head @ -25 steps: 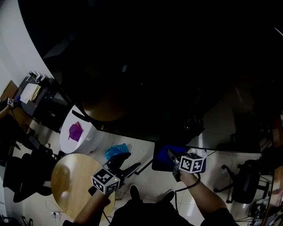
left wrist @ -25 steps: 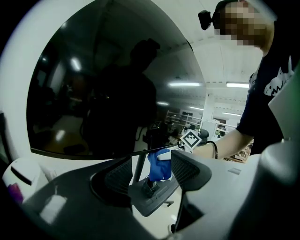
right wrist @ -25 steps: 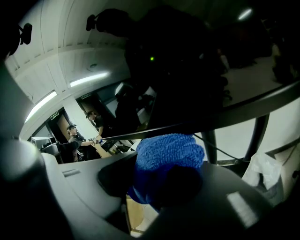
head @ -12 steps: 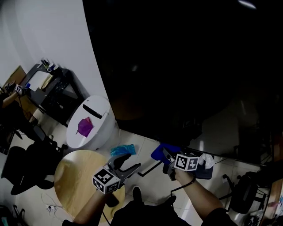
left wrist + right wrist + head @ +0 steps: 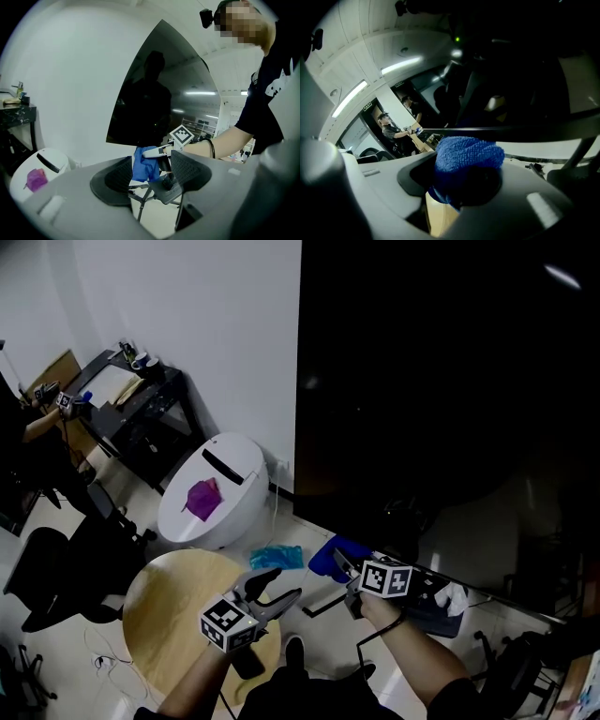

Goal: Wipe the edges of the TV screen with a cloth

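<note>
TV screen (image 5: 441, 381): big flat glossy black panel with straight edges, and it mirrors the ceiling lights and the room
cloth (image 5: 468, 159): blue, fuzzy microfibre, bunched into a rounded wad. It sits just under the screen's bottom edge, near its lower-left corner, and I can't tell if it's touching the glass
right gripper (image 5: 461, 180): your jaws are clamped on that blue cloth, and the wad bulges out past the dark ribbed pads
left gripper (image 5: 150, 176): jaws spread apart with nothing between them. The pads are dark with a fine grid texture on smooth grey plastic, and you're looking through the gap at your other gripper and the cloth
marker cubes: one white cube with black square patterns on each gripper
bin (image 5: 211, 493): white, smooth and rounded like an egg, with a dark slot across its sloped top. It stands on the floor left of the screen
in/on the bin: a crumpled purple scrap (image 5: 202, 498) on the sloped top, just below the slot
round table (image 5: 173, 615): pale wood, flat disc top, right under your left arm
floor: a teal crinkly wad (image 5: 277, 557) between the bin and the cloth
dark low base (image 5: 422, 601): flat, under the screen by your right hand, with a white crumpled wad (image 5: 453, 596) lying on it
black desk (image 5: 141, 404): against the wall at far left, with small stuff on top too tiny to make out
</note>
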The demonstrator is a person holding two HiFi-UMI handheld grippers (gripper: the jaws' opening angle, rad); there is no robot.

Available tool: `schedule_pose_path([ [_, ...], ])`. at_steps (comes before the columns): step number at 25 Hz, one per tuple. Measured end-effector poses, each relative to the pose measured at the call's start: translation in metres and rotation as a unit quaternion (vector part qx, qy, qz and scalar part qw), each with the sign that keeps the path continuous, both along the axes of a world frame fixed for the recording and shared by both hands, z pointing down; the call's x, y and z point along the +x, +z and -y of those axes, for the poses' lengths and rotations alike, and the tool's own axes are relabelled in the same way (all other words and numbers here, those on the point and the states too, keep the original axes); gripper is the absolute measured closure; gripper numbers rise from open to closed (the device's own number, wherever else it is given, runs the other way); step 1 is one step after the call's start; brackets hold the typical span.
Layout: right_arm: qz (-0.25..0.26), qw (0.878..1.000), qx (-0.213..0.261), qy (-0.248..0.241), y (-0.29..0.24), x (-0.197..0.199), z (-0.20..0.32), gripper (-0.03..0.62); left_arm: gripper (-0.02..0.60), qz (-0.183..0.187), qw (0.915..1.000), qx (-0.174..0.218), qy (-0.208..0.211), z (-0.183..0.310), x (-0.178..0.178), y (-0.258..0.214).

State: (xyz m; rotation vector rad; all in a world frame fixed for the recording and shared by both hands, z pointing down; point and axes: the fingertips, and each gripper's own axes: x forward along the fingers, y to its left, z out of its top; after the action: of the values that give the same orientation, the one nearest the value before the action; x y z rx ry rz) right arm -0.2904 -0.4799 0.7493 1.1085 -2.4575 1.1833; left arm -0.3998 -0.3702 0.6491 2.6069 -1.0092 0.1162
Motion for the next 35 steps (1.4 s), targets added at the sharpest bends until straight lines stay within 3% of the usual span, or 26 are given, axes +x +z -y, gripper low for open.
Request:
schedule_pose_path([
  [11, 0.011, 0.998, 0.005, -0.057, 0.002, -0.099, 0.025, 0.450, 0.329, 0.016, 0.9994, -0.008, -0.031, 0.010, -0.044, 0.015],
  [18, 0.027, 0.996, 0.003, -0.080, -0.007, -0.138, 0.030, 0.450, 0.317, 0.082, 0.9958, -0.005, -0.040, 0.024, -0.051, 0.031],
  [22, 0.049, 0.994, -0.001, -0.095, -0.007, -0.153, 0.025, 0.450, 0.290, 0.158, 0.9867, 0.018, -0.031, 0.042, -0.048, 0.044],
  [26, 0.083, 0.988, 0.015, -0.133, -0.033, -0.178, 0.008, 0.450, 0.243, 0.258, 0.9643, 0.053, -0.026, 0.061, -0.047, 0.052],
  [28, 0.097, 0.985, 0.022, -0.142, -0.048, -0.183, 0.003, 0.450, 0.217, 0.287, 0.9551, 0.062, -0.037, 0.070, -0.048, 0.054],
  [31, 0.110, 0.983, 0.017, -0.143, -0.061, -0.187, -0.006, 0.445, 0.216, 0.299, 0.9501, 0.073, -0.053, 0.076, -0.051, 0.054],
  [35, 0.102, 0.983, 0.032, -0.147, -0.070, -0.181, -0.013, 0.433, 0.216, 0.276, 0.9561, 0.083, -0.055, 0.075, -0.045, 0.048],
])
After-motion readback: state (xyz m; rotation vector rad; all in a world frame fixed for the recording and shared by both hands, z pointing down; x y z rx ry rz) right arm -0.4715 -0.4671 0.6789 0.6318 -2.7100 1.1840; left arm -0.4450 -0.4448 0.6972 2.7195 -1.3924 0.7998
